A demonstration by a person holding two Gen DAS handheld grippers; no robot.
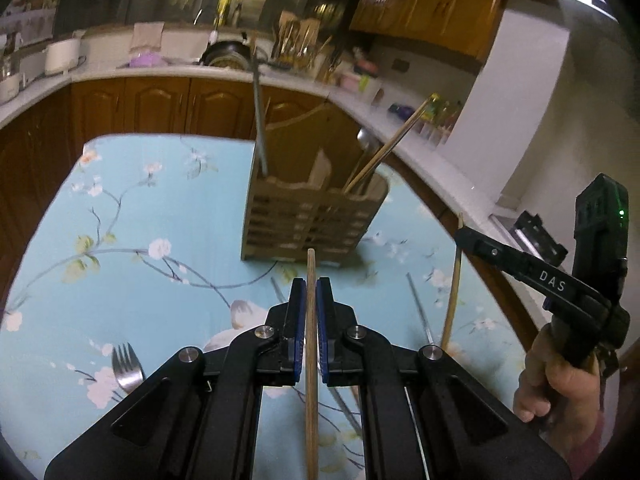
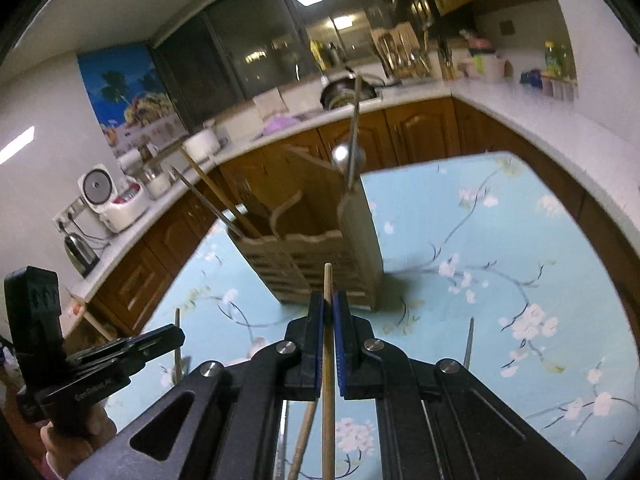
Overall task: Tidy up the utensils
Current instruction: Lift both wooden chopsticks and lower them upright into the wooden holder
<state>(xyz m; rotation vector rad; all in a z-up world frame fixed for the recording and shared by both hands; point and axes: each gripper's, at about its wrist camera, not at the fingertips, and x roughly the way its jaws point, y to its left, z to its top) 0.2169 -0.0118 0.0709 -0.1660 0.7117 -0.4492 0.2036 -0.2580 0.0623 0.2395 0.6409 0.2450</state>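
Note:
A wooden slatted utensil holder [image 1: 310, 220] stands on the blue floral tablecloth [image 1: 140, 208]; it also shows in the right wrist view [image 2: 320, 256]. It holds chopsticks, a metal spoon [image 1: 366, 140] and a long metal handle. My left gripper [image 1: 311, 292] is shut on a wooden chopstick [image 1: 311, 360], just in front of the holder. My right gripper [image 2: 329, 306] is shut on another wooden chopstick [image 2: 328, 380], also near the holder. The right gripper shows in the left wrist view [image 1: 464, 236], holding its chopstick [image 1: 452, 296] upright.
A metal fork [image 1: 127, 368] lies on the cloth at front left. Metal chopsticks [image 1: 420, 308] lie on the cloth between the grippers. A loose wooden chopstick [image 2: 302, 440] lies under my right gripper. Wooden cabinets and a cluttered white counter [image 1: 400, 120] surround the table.

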